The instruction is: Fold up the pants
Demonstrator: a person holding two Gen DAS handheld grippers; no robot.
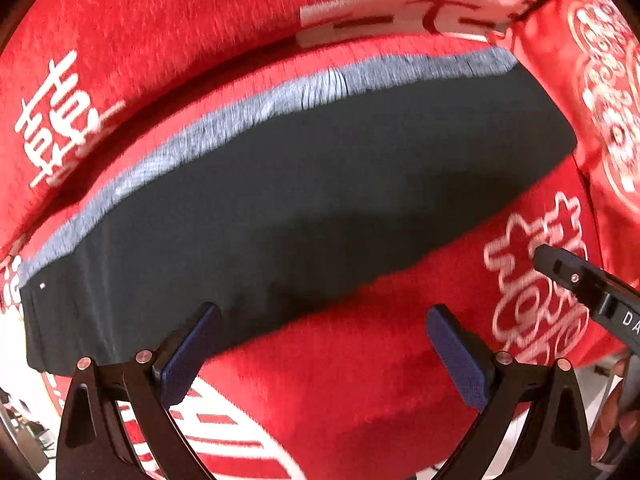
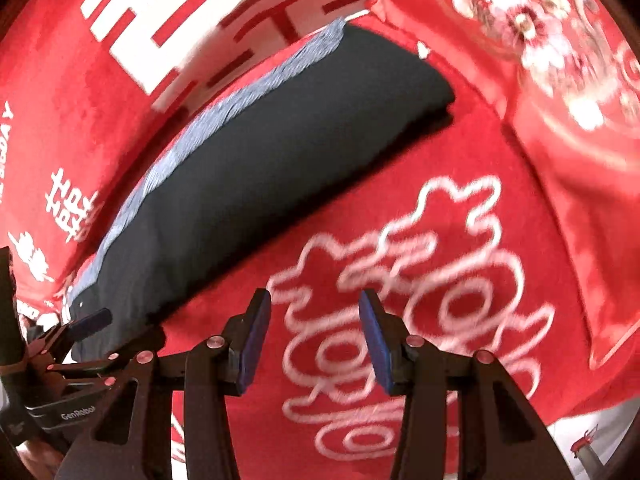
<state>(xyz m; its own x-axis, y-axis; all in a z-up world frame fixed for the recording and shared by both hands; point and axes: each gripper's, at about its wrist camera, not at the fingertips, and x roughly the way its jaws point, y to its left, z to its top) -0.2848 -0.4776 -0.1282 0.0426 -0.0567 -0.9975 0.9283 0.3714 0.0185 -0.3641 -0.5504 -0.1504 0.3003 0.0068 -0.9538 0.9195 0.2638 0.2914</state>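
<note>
Pants (image 1: 304, 184) lie folded into a long dark strip on a red blanket (image 1: 360, 360), with both grippers spread wide and holding nothing.

Left gripper (image 1: 324, 344) has its blue pads (image 1: 456, 356) well apart; its left finger hangs over the near edge of the dark cloth, though whether it touches cannot be told. Right gripper (image 2: 316, 340) stands open too, above bare blanket just beside the strip, over a white outlined pattern (image 2: 400, 320). In the left wrist view its black tip (image 1: 560, 268) pokes in from the right, apart from the pants. A red pillow (image 2: 560, 80) with white floral print sits past the strip's far end. The strip runs diagonally from near left to far right, a grey-blue heathered band (image 1: 248, 108) along its far long edge.
</note>
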